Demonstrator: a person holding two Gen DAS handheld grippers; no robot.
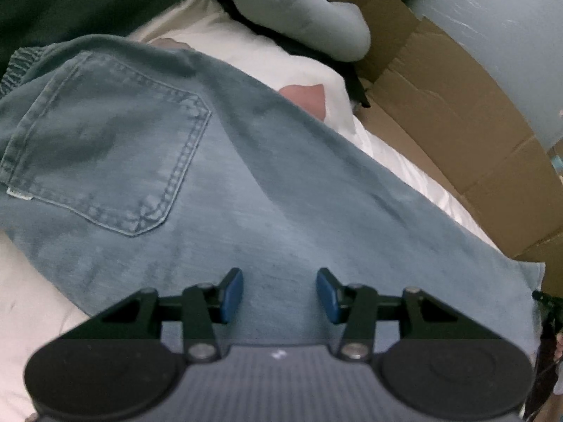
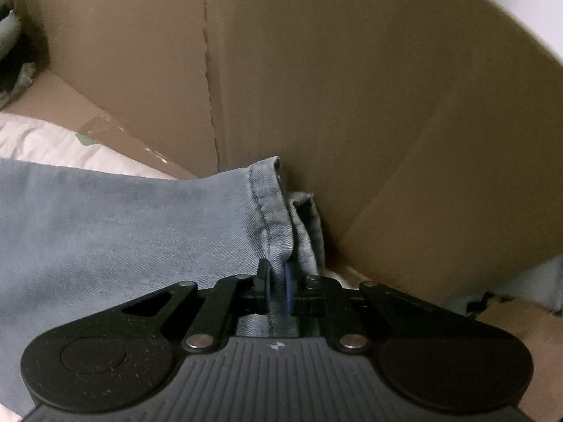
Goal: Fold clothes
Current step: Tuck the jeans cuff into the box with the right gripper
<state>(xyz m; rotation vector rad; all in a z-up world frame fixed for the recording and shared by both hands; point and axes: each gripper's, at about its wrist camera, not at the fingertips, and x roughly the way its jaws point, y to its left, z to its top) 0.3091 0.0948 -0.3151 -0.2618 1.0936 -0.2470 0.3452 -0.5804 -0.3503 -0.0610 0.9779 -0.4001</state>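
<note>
So far the folding looks barely begun. A pair of light blue jeans (image 1: 267, 190) lies spread along a white bed sheet (image 1: 246, 52), back pocket (image 1: 105, 140) up, with the waistband at the far end from the cardboard box (image 2: 316, 88) and the leg hems right against the box's wall. The right hand-held gripper (image 2: 277, 288) is clamped on the stitched hem (image 2: 269, 211) of the upper leg, its blue pads pressed to the denim from both sides; a second layer of hem bunches just beside it, nearer the box. The left hand-held gripper (image 1: 279, 292) hovers over the middle of the jeans, between pocket and box, with its fingers apart and nothing between them. I cannot tell whether it touches the cloth. The legs appear to lie one over the other, so a lengthwise fold may already be made; my guess is the hem end has yet to be carried away from the box toward the waistband. A grey garment (image 1: 299, 10) waits beyond the pocket, unfolded.
</note>
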